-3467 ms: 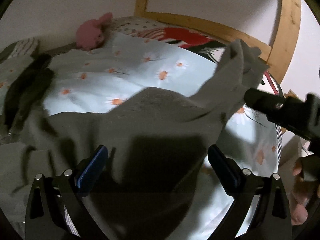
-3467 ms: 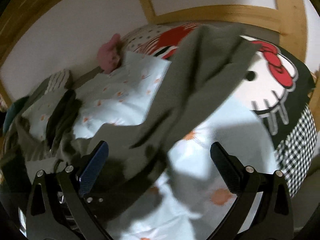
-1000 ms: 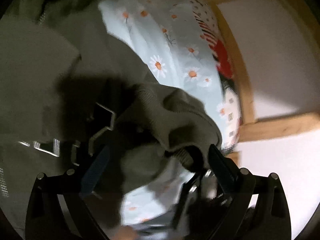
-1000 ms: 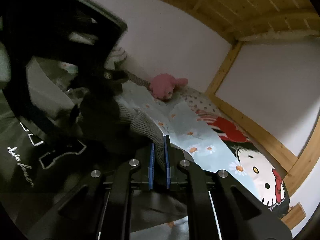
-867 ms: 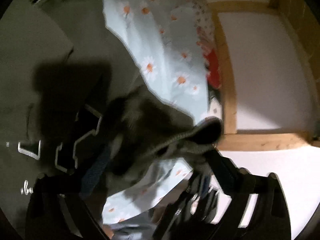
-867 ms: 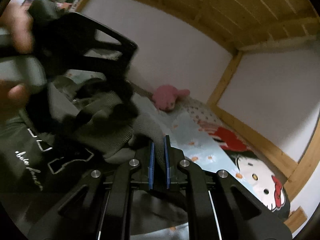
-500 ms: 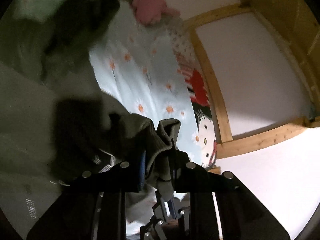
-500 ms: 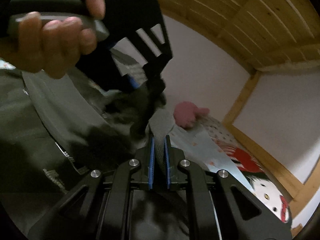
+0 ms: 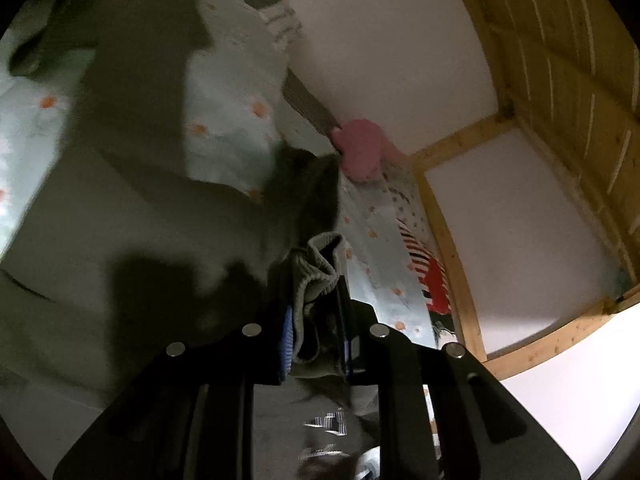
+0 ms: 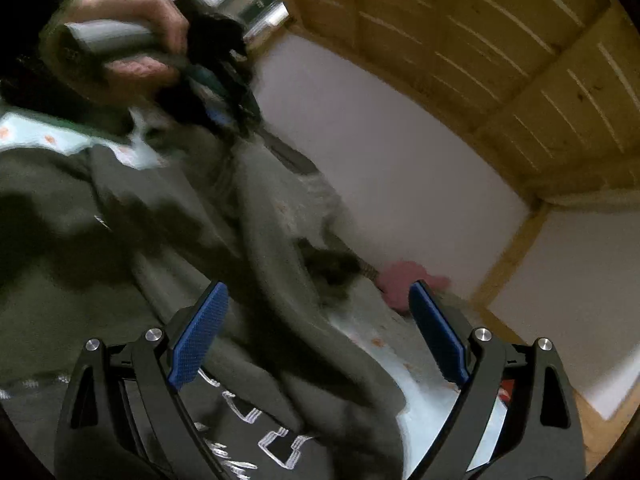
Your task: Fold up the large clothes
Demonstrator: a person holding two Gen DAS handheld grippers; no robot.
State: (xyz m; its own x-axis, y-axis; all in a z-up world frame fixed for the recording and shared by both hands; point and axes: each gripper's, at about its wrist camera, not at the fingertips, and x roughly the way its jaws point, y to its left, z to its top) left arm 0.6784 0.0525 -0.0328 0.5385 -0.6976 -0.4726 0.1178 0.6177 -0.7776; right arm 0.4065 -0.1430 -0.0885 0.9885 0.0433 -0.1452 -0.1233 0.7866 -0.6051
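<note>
A: Your left tool (image 9: 314,332) is clamped on the ribbed knit cuff (image 9: 316,264) of the olive-green sweatshirt (image 10: 120,248). Right tool (image 10: 318,334) is opening, pads well apart, no cloth pinched between them.

B: Where's the garment?

A: Spread on the daisy-print bed sheet (image 9: 224,120), sleeve lifted off it, white lettering (image 10: 256,440) facing up. Soft, heavy fleece; it sags and bunches.

B: Advice?

A: Keep the cuff pinched flat, carry the sleeve across the chest, lay it without twist. Use the right tool to hold the body down.
</note>
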